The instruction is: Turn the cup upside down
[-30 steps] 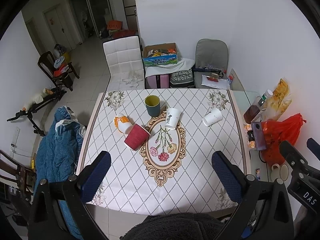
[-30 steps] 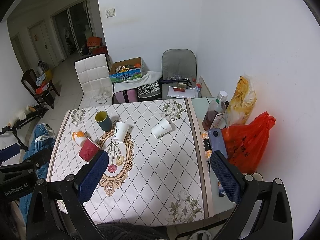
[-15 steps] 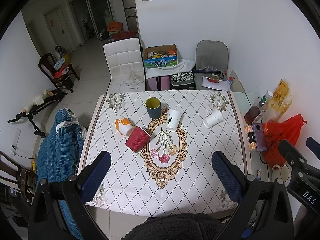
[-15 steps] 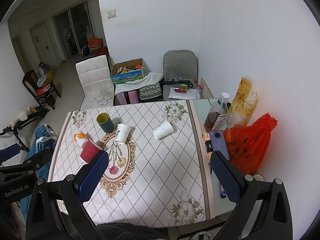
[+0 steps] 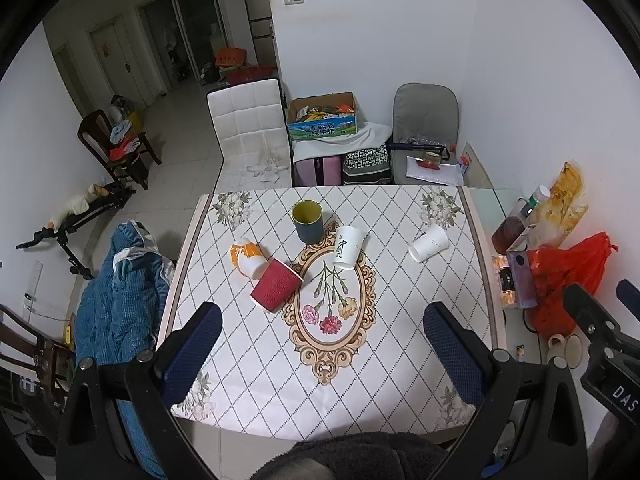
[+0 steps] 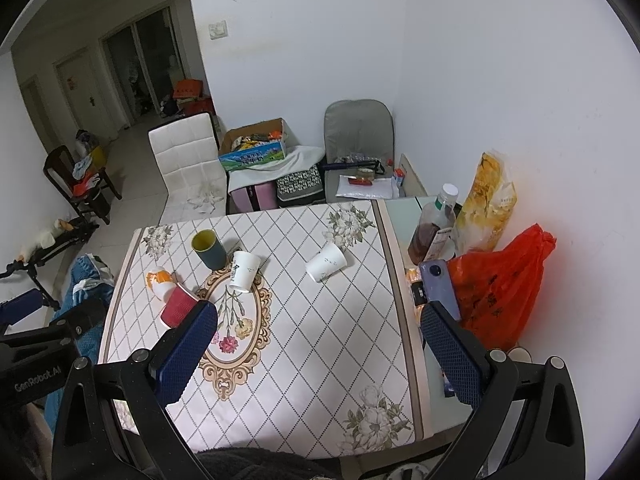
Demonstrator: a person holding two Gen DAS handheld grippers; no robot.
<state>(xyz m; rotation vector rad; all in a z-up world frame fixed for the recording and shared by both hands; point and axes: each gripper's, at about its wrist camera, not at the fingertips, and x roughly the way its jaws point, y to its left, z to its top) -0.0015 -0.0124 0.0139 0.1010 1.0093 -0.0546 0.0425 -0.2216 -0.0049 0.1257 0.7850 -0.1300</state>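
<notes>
Left wrist view: left gripper [image 5: 322, 330], jaws spread, empty, high above surface [image 5: 400, 392]. Green cup [image 5: 307, 221] upright at far centre; red cup [image 5: 276, 285], orange-white cup [image 5: 247, 257] and two white cups [image 5: 347, 242] [image 5: 429, 242] lying tipped.

Right wrist view: right gripper [image 6: 318, 330], jaws spread, empty. Red bag [image 6: 500, 284] beside surface.

"DAS" shows on the right tongs' body [image 5: 618, 390]; "GenRobot.AI" on the left tongs' body [image 6: 36, 374].

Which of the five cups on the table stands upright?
The dark blue-green cup with yellow inside, mouth up at the far middle; the other four lie tipped over.
</notes>
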